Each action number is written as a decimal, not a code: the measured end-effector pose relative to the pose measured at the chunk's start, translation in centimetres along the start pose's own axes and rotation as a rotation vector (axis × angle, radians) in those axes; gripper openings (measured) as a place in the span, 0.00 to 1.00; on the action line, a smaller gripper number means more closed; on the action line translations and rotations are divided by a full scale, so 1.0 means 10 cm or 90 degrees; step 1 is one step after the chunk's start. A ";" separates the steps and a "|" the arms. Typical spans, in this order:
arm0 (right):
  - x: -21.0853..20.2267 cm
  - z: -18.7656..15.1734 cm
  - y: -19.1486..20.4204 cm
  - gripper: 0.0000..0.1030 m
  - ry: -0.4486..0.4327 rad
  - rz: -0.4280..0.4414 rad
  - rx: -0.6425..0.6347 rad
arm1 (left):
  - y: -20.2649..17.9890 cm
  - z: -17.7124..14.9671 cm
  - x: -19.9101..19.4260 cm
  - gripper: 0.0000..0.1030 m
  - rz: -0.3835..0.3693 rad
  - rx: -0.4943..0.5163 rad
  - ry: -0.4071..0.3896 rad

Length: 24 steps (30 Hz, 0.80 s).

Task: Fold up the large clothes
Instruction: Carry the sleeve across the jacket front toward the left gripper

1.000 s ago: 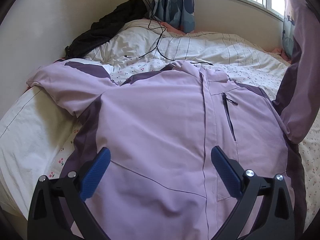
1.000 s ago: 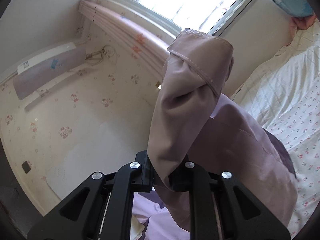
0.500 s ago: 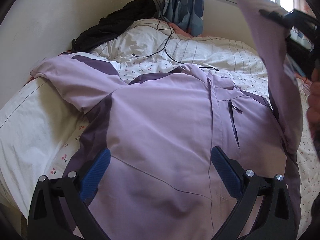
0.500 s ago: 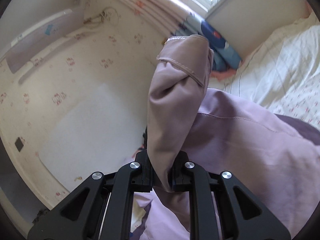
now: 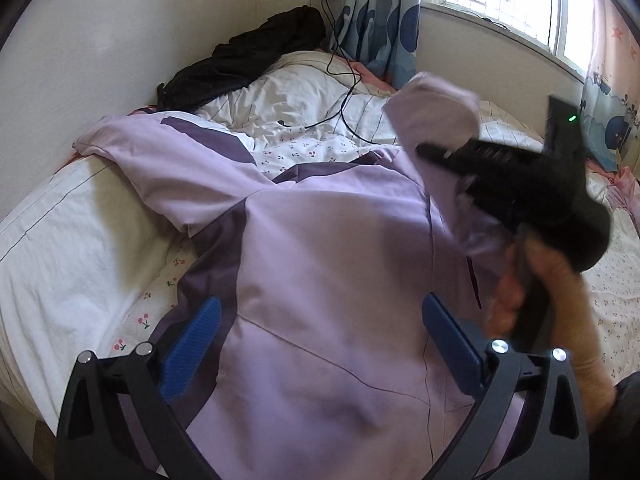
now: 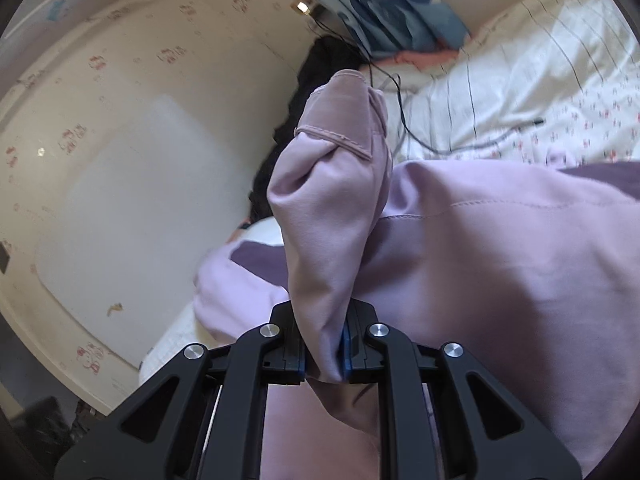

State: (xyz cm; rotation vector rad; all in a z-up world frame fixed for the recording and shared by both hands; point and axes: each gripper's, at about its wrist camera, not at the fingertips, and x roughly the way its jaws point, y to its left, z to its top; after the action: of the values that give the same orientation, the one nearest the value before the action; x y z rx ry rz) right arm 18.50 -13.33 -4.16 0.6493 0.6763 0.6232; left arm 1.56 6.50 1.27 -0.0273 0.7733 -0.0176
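The right gripper (image 6: 324, 354) is clamped on the sleeve (image 6: 332, 208) of the lilac jacket (image 5: 332, 280), holding it above the jacket's front. The left gripper (image 5: 320, 340) hovers with jaws wide apart over the jacket on the bed (image 5: 72, 248).

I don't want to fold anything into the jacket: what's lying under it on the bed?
Under the lilac jacket only cherry-print bedding shows at its edges. A black cable lies on the quilt beyond the collar, apart from it. Whatever lies beneath the jacket's body is covered.
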 end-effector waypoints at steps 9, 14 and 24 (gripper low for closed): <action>0.28 -0.24 -0.12 0.12 0.041 -0.027 -0.001 | -0.07 0.00 -0.02 0.94 -0.007 0.007 -0.002; 0.40 -0.32 -0.13 0.14 0.063 -0.040 -0.007 | -0.08 0.00 -0.02 0.94 -0.008 0.007 -0.002; 0.54 -0.45 -0.09 0.23 0.093 -0.059 -0.022 | -0.09 0.00 -0.02 0.94 -0.008 0.006 -0.002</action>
State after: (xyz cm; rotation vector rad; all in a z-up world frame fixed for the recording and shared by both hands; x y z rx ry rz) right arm 18.91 -8.67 -9.48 0.5415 0.8249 0.5990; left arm 1.36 5.61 1.44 -0.0233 0.7700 -0.0337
